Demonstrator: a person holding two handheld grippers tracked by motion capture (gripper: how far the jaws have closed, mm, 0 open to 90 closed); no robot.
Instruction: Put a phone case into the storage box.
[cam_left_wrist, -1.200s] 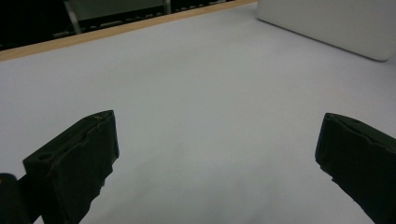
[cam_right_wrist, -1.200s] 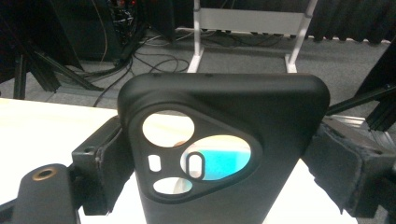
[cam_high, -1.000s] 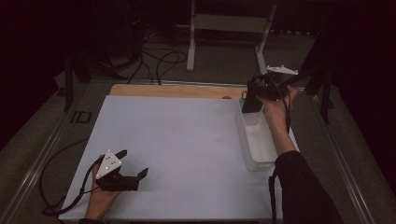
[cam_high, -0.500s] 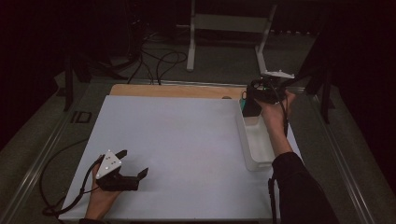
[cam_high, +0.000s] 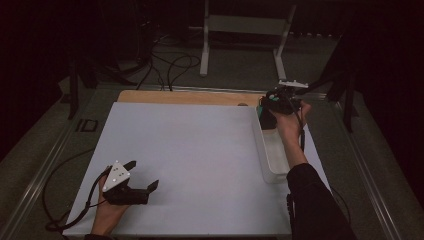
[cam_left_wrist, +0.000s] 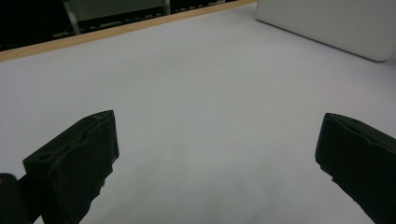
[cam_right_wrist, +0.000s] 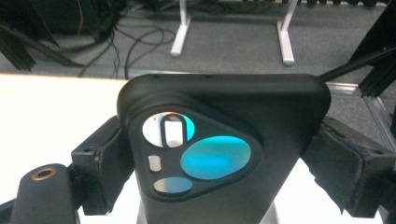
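The left tool (cam_high: 141, 175) rests on the white tabletop (cam_high: 195, 160) at its near left corner, held by the person's left hand (cam_high: 107, 212). Its jaws stand wide apart with nothing between them; in the left gripper view, bare white surface lies ahead of the left tool (cam_left_wrist: 217, 154). Ahead of it and to its right is the pale side wall of a white tray (cam_left_wrist: 327, 23). A wooden edge strip (cam_left_wrist: 116, 30) borders the tabletop beyond the jaws.

The right tool (cam_high: 272, 107) is raised over the far end of the white tray (cam_high: 267, 155), which lies along the right edge of the tabletop. The right hand (cam_high: 290, 122) grips it, with a dark sleeve (cam_high: 312, 200) behind. In the right gripper view, the right tool (cam_right_wrist: 219, 154) is clamped on a black phone case (cam_right_wrist: 224, 140), one jaw pressing each side. The case stands upright between the jaws, its triangular camera cut-out facing the camera, with a teal reflection in the largest opening.

Beyond the right tool, the room is dark. A grey carpeted floor (cam_right_wrist: 233, 37) carries loose black cables (cam_right_wrist: 107, 51) and the white legs of a stand (cam_right_wrist: 180, 30). In the high view, a metal rail (cam_high: 35, 175) runs along the left of the tabletop.
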